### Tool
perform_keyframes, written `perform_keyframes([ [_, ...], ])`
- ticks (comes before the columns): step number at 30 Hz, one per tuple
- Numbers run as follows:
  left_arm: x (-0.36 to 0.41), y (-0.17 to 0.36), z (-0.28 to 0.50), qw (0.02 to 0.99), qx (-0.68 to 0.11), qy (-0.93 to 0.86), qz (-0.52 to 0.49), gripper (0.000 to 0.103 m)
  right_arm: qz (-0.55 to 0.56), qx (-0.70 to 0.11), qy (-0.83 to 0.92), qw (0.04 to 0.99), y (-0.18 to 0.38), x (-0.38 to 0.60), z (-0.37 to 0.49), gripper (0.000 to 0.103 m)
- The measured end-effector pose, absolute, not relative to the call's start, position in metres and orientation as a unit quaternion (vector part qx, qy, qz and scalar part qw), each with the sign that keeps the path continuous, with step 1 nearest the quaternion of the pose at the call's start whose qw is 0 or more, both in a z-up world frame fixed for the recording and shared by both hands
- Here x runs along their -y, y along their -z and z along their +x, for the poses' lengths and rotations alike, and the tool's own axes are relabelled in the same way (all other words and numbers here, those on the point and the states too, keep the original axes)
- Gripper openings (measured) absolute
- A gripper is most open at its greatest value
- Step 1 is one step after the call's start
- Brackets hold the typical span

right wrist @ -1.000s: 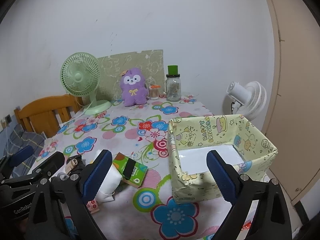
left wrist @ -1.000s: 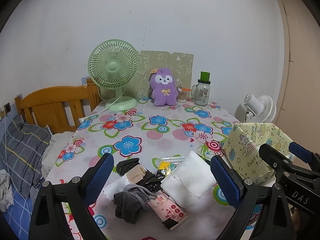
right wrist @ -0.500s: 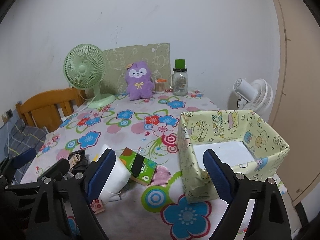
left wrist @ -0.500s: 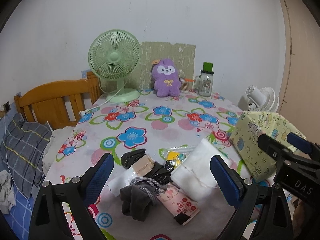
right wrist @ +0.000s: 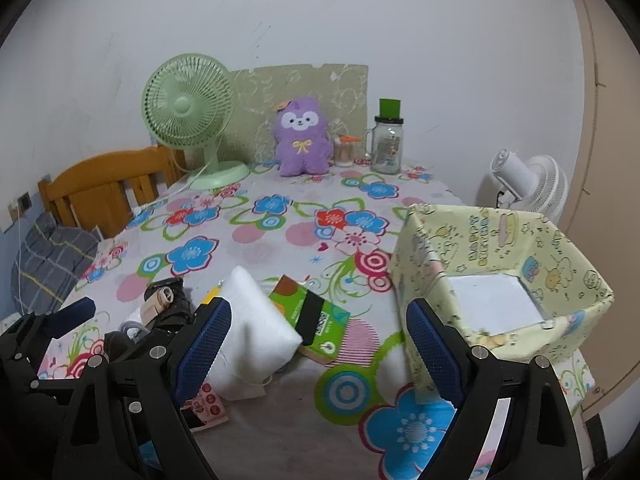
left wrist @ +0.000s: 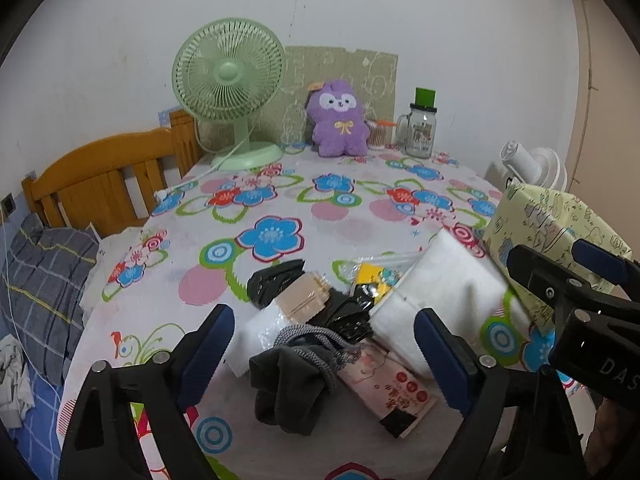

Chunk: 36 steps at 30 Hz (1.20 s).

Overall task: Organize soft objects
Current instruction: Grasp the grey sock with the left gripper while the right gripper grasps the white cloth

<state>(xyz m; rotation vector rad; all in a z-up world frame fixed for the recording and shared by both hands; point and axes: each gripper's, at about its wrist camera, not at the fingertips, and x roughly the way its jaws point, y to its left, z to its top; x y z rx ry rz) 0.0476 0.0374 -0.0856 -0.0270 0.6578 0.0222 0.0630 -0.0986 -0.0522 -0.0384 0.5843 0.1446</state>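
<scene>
Both grippers have come lower and nearer to the pile of soft things on the table (left wrist: 280, 216), the left gripper (left wrist: 324, 354) closing slightly over the grey sock (left wrist: 288, 384) without touching it, the right gripper (right wrist: 316, 344) released beside the white pouch (right wrist: 252, 336), so picking for the yellow box (right wrist: 500, 272) seems about to begin.

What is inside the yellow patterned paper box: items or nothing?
Nothing visible: the yellow patterned paper box shows only its bare white floor, though its near corner is hidden.

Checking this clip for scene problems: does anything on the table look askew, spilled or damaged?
Nothing spilled or visibly damaged. The small items lie in a jumbled heap at the near edge, the white pack tilted up against it. The yellow box stands upright beside them.
</scene>
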Motion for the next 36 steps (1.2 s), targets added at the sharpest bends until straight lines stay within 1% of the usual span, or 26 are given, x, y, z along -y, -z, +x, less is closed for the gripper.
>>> perform_keyframes([
  [10, -0.048, 0.103, 0.062, 0.935, -0.352, -0.004, -0.031, 0.085, -0.032, -0.319, -0.080, 0.944, 0.071, 0.079, 0.081, 0.091],
  [20, -0.055, 0.118, 0.072, 0.928, -0.371, -0.007, -0.033, 0.083, -0.039, -0.347, -0.092, 0.932, 0.090, 0.065, 0.098, 0.091],
  [21, -0.056, 0.119, 0.073, 0.928, -0.371, -0.007, -0.030, 0.083, -0.040, -0.351, -0.093, 0.931, 0.092, 0.064, 0.100, 0.087],
  [22, -0.055, 0.120, 0.073, 0.929, -0.370, -0.008, -0.027, 0.083, -0.041, -0.358, -0.096, 0.928, 0.094, 0.062, 0.102, 0.075],
  [23, -0.055, 0.121, 0.073, 0.929, -0.370, -0.009, -0.026, 0.083, -0.041, -0.364, -0.099, 0.925, 0.097, 0.061, 0.103, 0.069],
  [24, -0.056, 0.122, 0.073, 0.928, -0.371, -0.009, -0.026, 0.083, -0.040, -0.368, -0.101, 0.924, 0.099, 0.060, 0.104, 0.067],
  [26, -0.058, 0.123, 0.073, 0.927, -0.374, -0.009, -0.027, 0.083, -0.043, -0.368, -0.108, 0.923, 0.100, 0.056, 0.103, 0.056],
  [27, -0.059, 0.124, 0.072, 0.927, -0.375, -0.012, -0.028, 0.082, -0.047, -0.366, -0.106, 0.923, 0.100, 0.054, 0.102, 0.056],
  [28, -0.060, 0.124, 0.072, 0.926, -0.376, -0.015, -0.028, 0.078, -0.051, -0.363, -0.105, 0.925, 0.101, 0.053, 0.101, 0.053],
  [29, -0.061, 0.125, 0.072, 0.926, -0.377, -0.018, -0.027, 0.073, -0.054, -0.361, -0.104, 0.925, 0.101, 0.052, 0.100, 0.048],
  [32, -0.063, 0.126, 0.070, 0.924, -0.379, -0.032, -0.022, 0.061, -0.051, -0.361, -0.107, 0.925, 0.101, 0.052, 0.099, 0.041],
  [34, -0.064, 0.126, 0.067, 0.924, -0.379, -0.033, -0.024, 0.059, -0.047, -0.360, -0.108, 0.926, 0.100, 0.053, 0.098, 0.039],
  [36, -0.065, 0.125, 0.065, 0.925, -0.378, -0.032, -0.028, 0.053, -0.046, -0.358, -0.107, 0.927, 0.099, 0.053, 0.097, 0.037],
])
